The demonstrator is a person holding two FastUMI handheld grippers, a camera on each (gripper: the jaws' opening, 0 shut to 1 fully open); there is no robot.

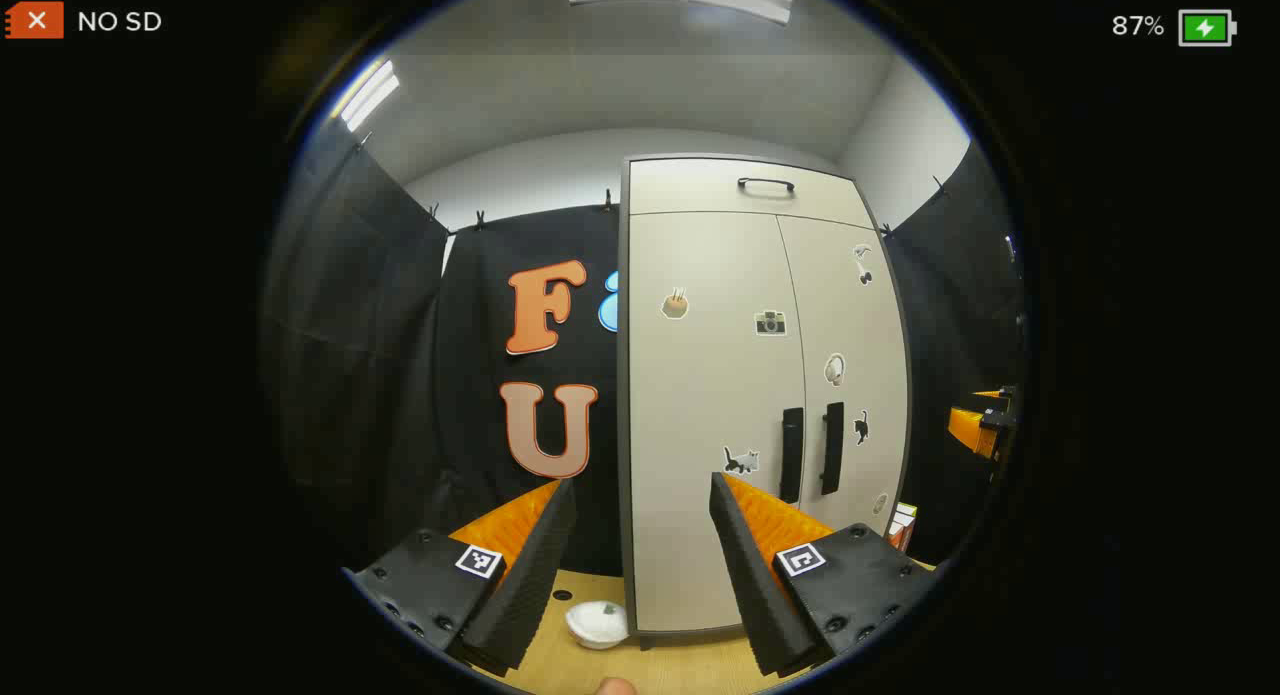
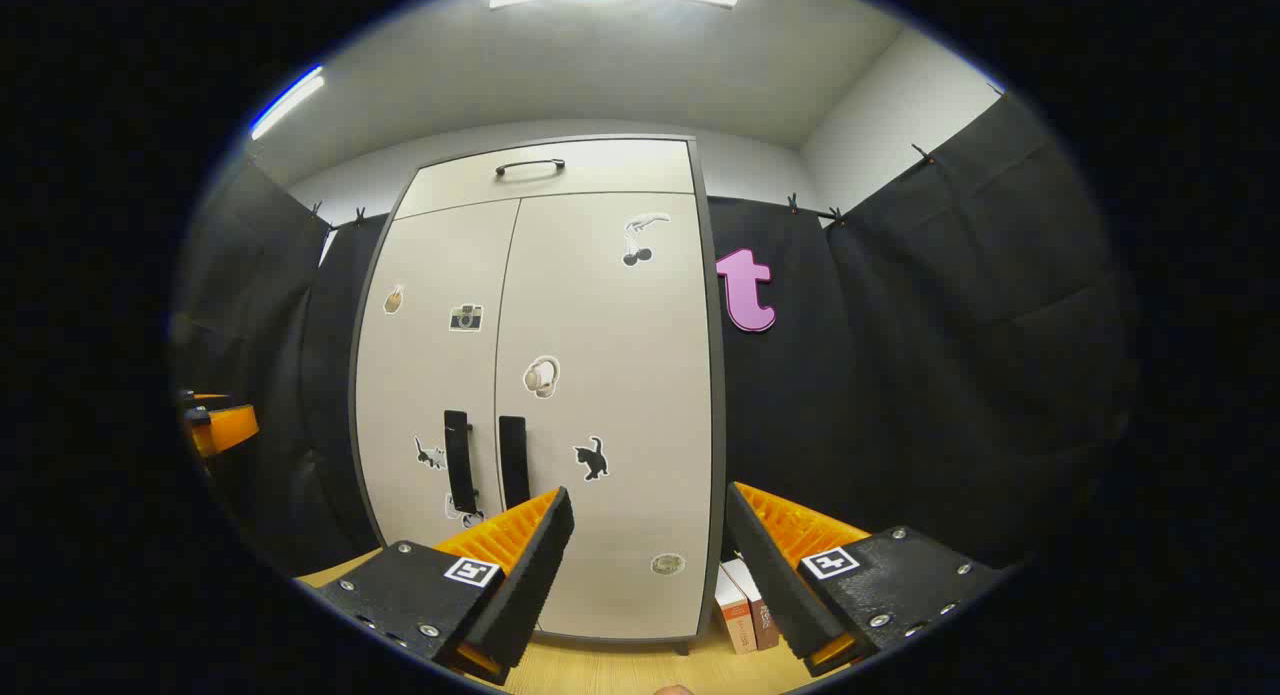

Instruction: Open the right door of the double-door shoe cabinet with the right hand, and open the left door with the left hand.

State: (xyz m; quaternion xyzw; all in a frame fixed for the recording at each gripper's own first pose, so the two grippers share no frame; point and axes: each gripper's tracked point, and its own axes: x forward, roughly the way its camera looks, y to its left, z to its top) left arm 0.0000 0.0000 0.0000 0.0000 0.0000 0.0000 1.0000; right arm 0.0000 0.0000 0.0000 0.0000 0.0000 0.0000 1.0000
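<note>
The shoe cabinet (image 2: 540, 395) stands on the wooden floor (image 2: 620, 670) against the back wall of the booth, and both doors are closed. The right door (image 2: 610, 415) and the left door (image 1: 700, 405) meet at the middle, where the right handle (image 2: 513, 460) and the left handle (image 1: 791, 455) hang close side by side. The right gripper (image 2: 650, 565) is spread wide and holds nothing; it points at the lower part of the right door, apart from it. The left gripper (image 1: 640, 555) is also spread and empty, and it faces the left edge of the cabinet.

The two handles are so near each other that a finger could catch the wrong one, or both together. A pull that is not straight could make the fingers slip off the narrow bar. If both doors swing at once, the hands may cross.

A small white bowl (image 1: 597, 623) lies on the floor at the cabinet's left front corner, probably in the way of the left door. Some boxes (image 2: 742, 605) stand at the right front corner.
</note>
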